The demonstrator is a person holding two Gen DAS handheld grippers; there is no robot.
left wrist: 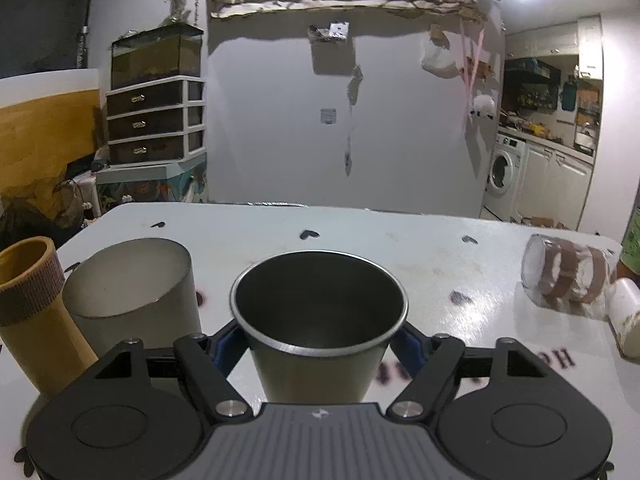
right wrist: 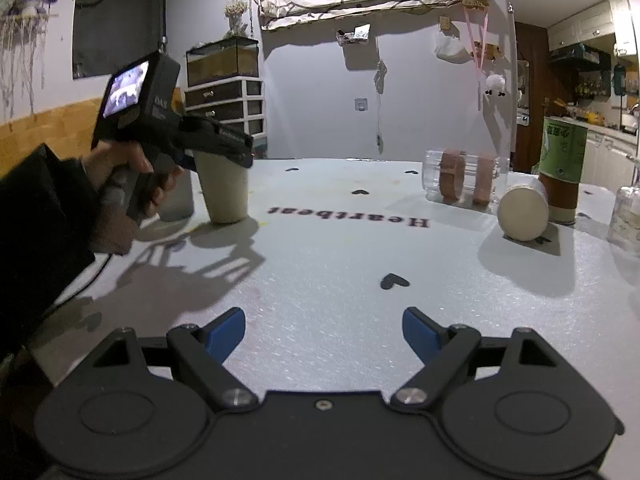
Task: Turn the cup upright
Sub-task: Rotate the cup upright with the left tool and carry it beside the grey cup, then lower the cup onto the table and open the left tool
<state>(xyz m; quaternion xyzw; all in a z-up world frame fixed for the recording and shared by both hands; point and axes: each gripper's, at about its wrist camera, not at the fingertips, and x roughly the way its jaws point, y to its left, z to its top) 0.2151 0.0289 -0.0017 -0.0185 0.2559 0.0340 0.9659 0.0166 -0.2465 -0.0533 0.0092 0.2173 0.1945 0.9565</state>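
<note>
A steel cup (left wrist: 320, 328) stands upright, mouth up, between the blue pads of my left gripper (left wrist: 318, 340); the pads press its sides. In the right wrist view the same cup (right wrist: 224, 188) rests on the white table (right wrist: 320, 280) at the far left, with the left gripper (right wrist: 216, 148) around its upper part. My right gripper (right wrist: 324, 330) is open and empty, low over the table's near part. A clear glass with brown bands (left wrist: 568, 280) lies on its side at the right; it also shows in the right wrist view (right wrist: 464, 180). A white cup (right wrist: 522, 216) lies on its side beside it.
A grey cup (left wrist: 132, 288) and a tan bamboo cup (left wrist: 36, 316) stand upright left of the steel cup. A green and brown canister (right wrist: 562, 168) stands at the far right, with a clear glass (right wrist: 626, 216) at the right edge. The word Heartbeat (right wrist: 348, 216) is printed mid-table.
</note>
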